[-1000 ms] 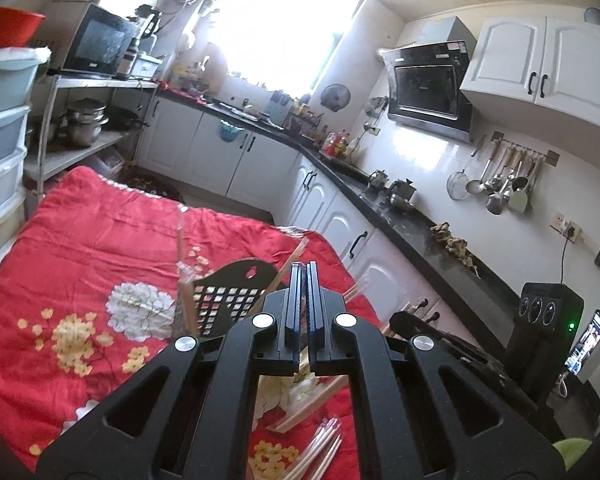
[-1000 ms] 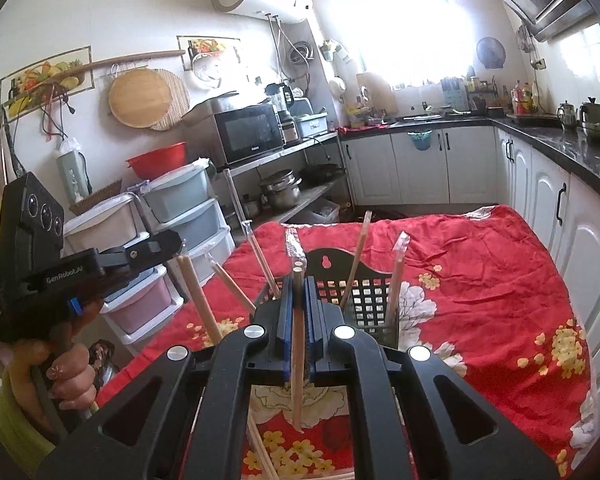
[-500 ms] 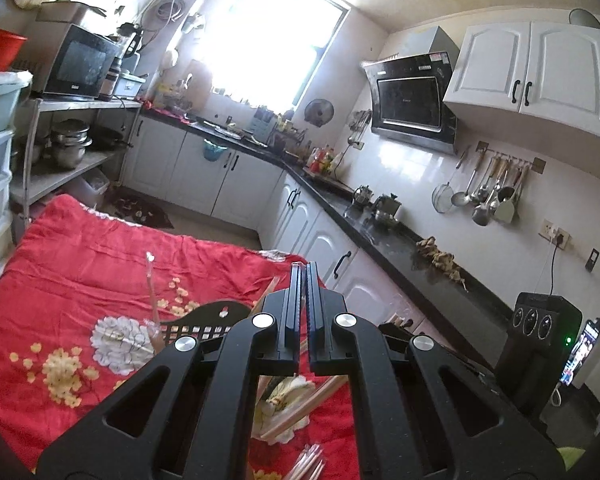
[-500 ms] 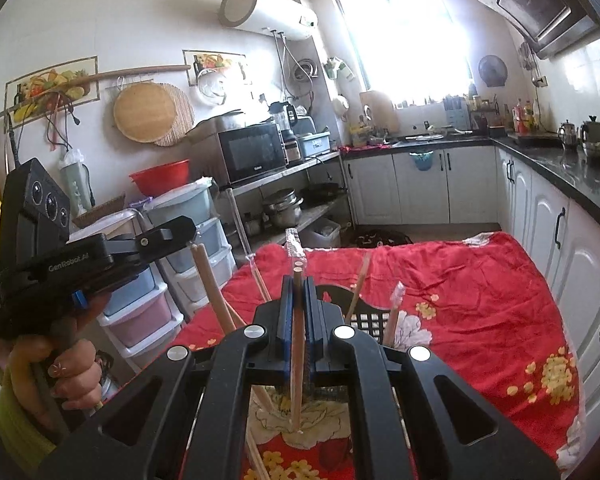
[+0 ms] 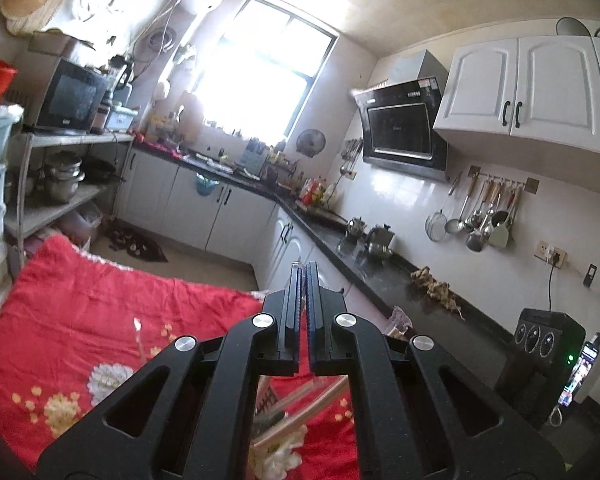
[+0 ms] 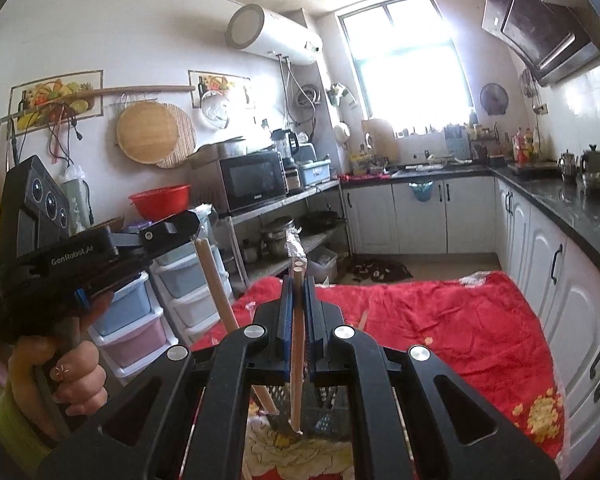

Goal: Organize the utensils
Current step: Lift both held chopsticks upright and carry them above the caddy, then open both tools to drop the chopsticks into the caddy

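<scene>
Chopsticks [image 6: 297, 344] in raised right gripper [image 6: 298, 280]

Wrapped chopsticks [image 6: 298, 344] upright (fingers pinch), above basket [image 6: 332, 412].

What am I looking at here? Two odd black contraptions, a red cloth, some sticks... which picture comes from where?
No robot arm: a person holds a handheld gripper in each hand, each with a camera looking along its fingers. In the right gripper view, the fingers are shut on wrapped chopsticks. At left there, a hand holds the left gripper, which seems to pinch another chopstick pair. A dark mesh basket sits below on the red floral cloth. The left view shows that gripper shut.
</scene>
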